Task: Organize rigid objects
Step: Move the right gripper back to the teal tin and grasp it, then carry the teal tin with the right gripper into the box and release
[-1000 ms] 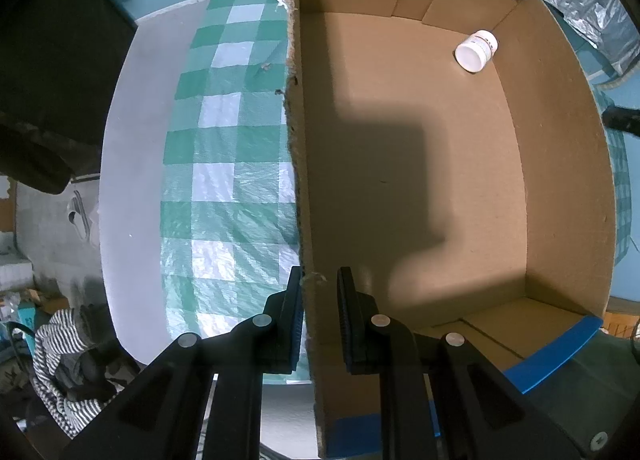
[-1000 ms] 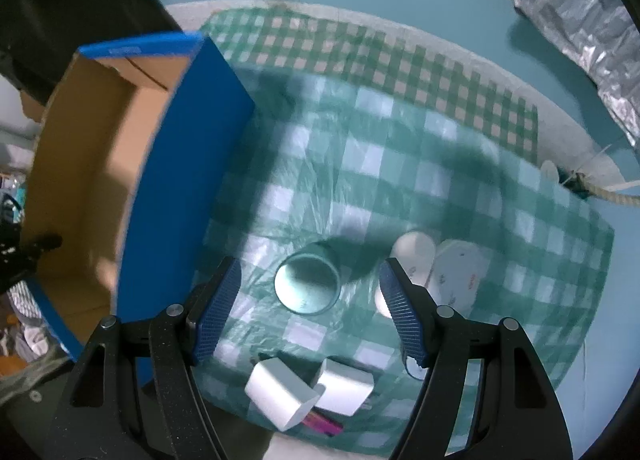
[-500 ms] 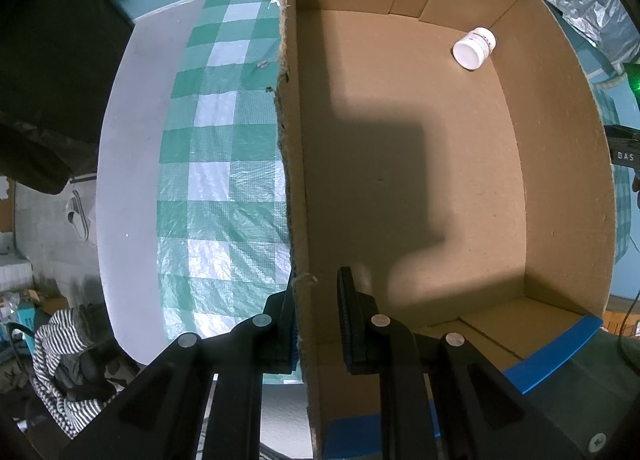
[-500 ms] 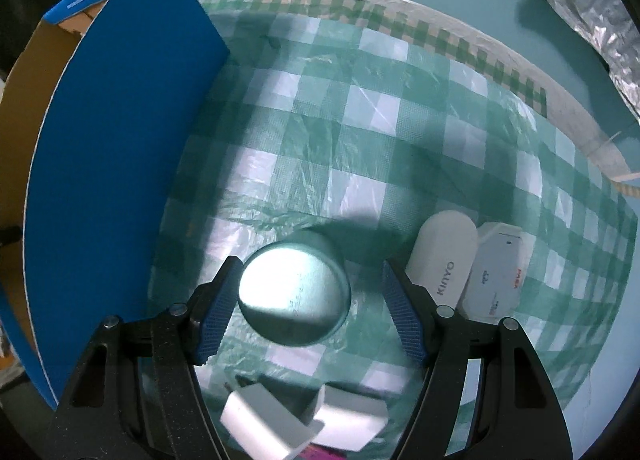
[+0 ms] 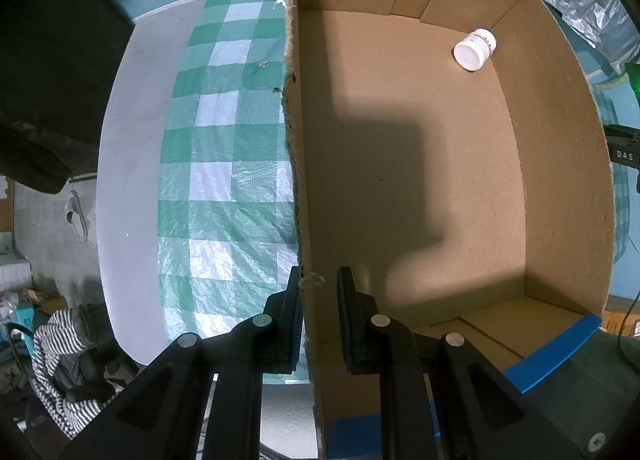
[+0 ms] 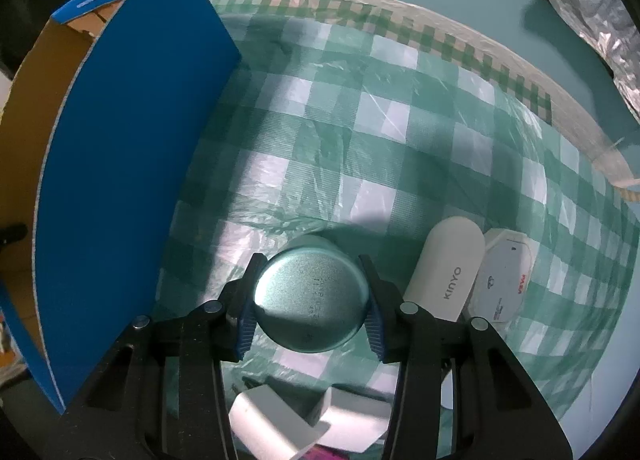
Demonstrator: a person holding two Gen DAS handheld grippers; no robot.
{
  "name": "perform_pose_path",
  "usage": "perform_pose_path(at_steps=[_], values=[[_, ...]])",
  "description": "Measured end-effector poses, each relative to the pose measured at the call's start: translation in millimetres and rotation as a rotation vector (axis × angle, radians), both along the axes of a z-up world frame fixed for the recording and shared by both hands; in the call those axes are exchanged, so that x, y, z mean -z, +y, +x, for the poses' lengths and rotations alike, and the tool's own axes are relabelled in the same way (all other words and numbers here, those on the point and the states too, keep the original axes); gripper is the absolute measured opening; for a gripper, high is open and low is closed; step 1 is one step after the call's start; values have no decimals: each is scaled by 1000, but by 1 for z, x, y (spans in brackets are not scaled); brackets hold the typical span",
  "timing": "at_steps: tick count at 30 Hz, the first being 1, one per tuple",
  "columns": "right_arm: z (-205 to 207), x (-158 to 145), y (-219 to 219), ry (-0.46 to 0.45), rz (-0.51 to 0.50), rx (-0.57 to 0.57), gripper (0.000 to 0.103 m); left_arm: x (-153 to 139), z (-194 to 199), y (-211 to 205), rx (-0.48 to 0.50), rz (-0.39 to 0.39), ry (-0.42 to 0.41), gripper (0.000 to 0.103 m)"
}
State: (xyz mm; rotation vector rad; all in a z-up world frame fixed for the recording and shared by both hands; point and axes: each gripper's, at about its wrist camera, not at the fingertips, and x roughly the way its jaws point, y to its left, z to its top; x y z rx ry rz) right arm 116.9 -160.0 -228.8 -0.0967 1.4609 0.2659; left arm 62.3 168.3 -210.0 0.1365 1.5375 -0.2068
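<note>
Looking down the left wrist view: the left gripper [image 5: 319, 316] straddles the near wall of the cardboard box [image 5: 568, 164], 1 finger outside over the green checked cloth [image 5: 224, 180], 1 inside. Jaws closed on the wall's torn top edge — the outer pad lies against it; a narrow gap shows by the inner pad. Well beyond the jaws, in the box's far corner, 1 white bottle [image 5: 475, 49] lies on its side. The rest of the box floor is bare cardboard, partly in shadow.

Right wrist view: the right gripper [image 6: 310, 304] points down over the cloth. Its jaws have just been closing, and both blue pads now press the sides of the round teal can [image 6: 311, 298], which stands upright on the cloth between them. Left of the jaws — the box's blue outer wall. Just right of the right finger lies a white KINYO device [image 6: 448, 266], touching a second white device [image 6: 504, 280]. Below the jaws, 2 white blocks [image 6: 304, 416] sit near the frame edge.
</note>
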Motion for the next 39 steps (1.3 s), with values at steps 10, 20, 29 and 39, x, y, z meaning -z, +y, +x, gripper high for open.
perform_pose_path(at_steps=[10, 20, 29, 39], values=[[5, -32, 13, -26, -6, -42, 45, 1, -2, 0, 11, -6, 3, 16], [7, -65, 26, -48, -3, -91, 45, 0, -1, 1, 8, -11, -2, 16], [21, -106, 48, -89, 39, -152, 45, 1, -3, -3, 14, -3, 0, 16], [34, -127, 94, -126, 65, -262, 45, 0, -2, -3, 8, -5, -2, 16]])
